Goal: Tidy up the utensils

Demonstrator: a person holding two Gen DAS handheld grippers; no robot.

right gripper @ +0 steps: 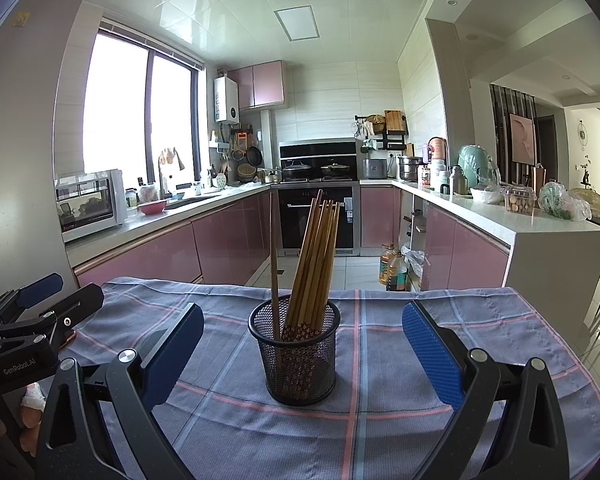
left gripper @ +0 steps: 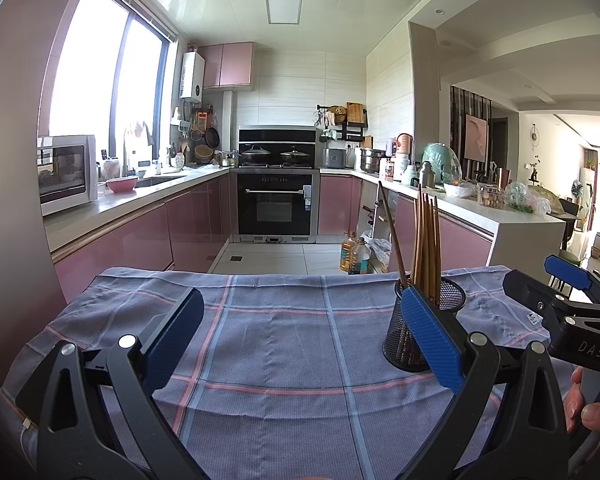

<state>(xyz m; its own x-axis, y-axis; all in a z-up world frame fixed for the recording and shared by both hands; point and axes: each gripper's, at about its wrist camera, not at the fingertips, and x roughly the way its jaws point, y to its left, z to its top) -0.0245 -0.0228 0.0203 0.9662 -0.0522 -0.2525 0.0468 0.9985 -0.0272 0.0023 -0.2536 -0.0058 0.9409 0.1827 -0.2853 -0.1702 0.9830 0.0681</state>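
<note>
Right gripper (right gripper: 303, 354) wide open, holding nothing, blue pads (right gripper: 432, 354) spread either side of the view. Mesh holder (right gripper: 296, 354) sits centred between its fingers, just ahead of the tips, upright on the checked cloth (right gripper: 380, 432), not touched. Chopsticks (right gripper: 314, 264) stand in the holder as a bundle leaning right; one single chopstick (right gripper: 275, 280) stands apart at the left of the rim, nearly vertical.

Left gripper (left gripper: 300, 344) also wide open and empty, over bare cloth (left gripper: 284, 344). From its camera the holder (left gripper: 420, 320) is off to the right, partly behind the right finger pad (left gripper: 430, 338), contact unclear. Right gripper (left gripper: 560, 300) shows at the far right edge of that view, with fingers of the person's hand (left gripper: 592, 408) below it.

Beyond the table: pink kitchen cabinets (right gripper: 228, 240), oven (right gripper: 318, 220), oil bottles (right gripper: 394, 268) on the floor
</note>
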